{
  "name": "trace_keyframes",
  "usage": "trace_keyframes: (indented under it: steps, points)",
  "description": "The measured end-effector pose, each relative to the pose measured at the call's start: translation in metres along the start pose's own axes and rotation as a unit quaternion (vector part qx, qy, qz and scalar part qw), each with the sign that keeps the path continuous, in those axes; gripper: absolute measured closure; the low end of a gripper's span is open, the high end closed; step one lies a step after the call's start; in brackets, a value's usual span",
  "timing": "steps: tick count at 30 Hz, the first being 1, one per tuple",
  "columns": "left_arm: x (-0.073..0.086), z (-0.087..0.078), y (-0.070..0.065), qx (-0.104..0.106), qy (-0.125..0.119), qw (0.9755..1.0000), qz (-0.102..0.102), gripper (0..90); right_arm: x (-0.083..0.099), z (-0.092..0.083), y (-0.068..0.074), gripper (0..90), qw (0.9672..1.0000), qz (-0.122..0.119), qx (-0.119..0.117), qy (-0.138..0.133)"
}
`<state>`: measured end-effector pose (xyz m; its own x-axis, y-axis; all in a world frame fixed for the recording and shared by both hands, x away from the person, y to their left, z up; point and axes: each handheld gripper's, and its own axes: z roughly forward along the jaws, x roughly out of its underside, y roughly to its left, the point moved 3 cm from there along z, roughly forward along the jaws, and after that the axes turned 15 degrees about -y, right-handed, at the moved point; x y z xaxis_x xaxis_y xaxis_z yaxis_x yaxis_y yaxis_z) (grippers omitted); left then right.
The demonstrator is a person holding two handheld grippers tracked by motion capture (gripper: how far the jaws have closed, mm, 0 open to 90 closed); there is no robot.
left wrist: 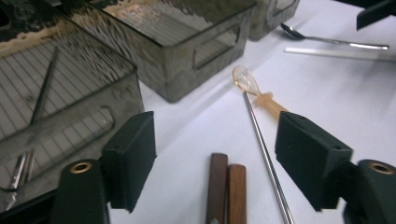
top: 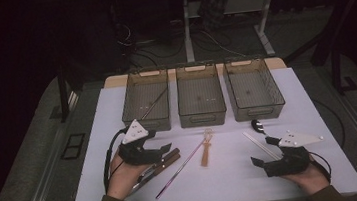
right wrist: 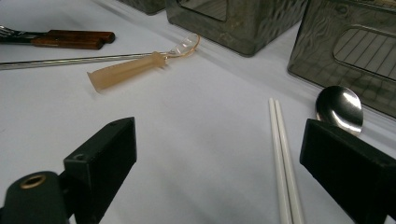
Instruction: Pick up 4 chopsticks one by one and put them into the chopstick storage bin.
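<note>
Two wooden handles (left wrist: 226, 191) lie on the bench (top: 234, 175) between your left gripper (left wrist: 215, 154)'s released fingers, lined up so you can close on them; your right gripper (right wrist: 219, 172), fingers apart, frames the white chopsticks (right wrist: 285, 177).

Left gripper (top: 164, 150) over wooden-handled cutlery (top: 159, 166)

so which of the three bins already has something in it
The left bin, nearest the left gripper: a thin dark stick lies slanted across its floor. The middle bin and right bin look bare inside.
</note>
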<state>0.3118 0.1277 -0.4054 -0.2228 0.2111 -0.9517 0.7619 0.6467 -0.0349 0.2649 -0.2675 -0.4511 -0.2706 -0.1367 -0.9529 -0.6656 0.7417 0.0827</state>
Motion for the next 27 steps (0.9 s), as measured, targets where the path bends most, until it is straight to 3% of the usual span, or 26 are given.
trace_keyframes:
  steps: [5, 15, 19, 27]
  points:
    - [0.009, -0.002, -0.009, 0.004, 0.011, 0.9999, 0.004, 33.7, 0.000, 0.000, 0.000, 10.5, 1.0000, 0.000, 0.001, 0.001]
    - [0.024, 0.004, -0.026, 0.019, 0.039, 0.9991, 0.007, 56.1, 0.000, 0.000, 0.000, 10.5, 1.0000, 0.001, 0.001, 0.002]
    - [0.026, 0.007, -0.028, 0.020, 0.041, 0.9989, -0.011, 61.6, 0.001, 0.001, -0.001, 10.5, 1.0000, 0.001, 0.000, 0.003]
    - [0.034, 0.017, -0.036, 0.029, 0.064, 0.9974, -0.017, 70.2, 0.001, 0.001, -0.001, 10.5, 1.0000, -0.001, 0.001, 0.004]
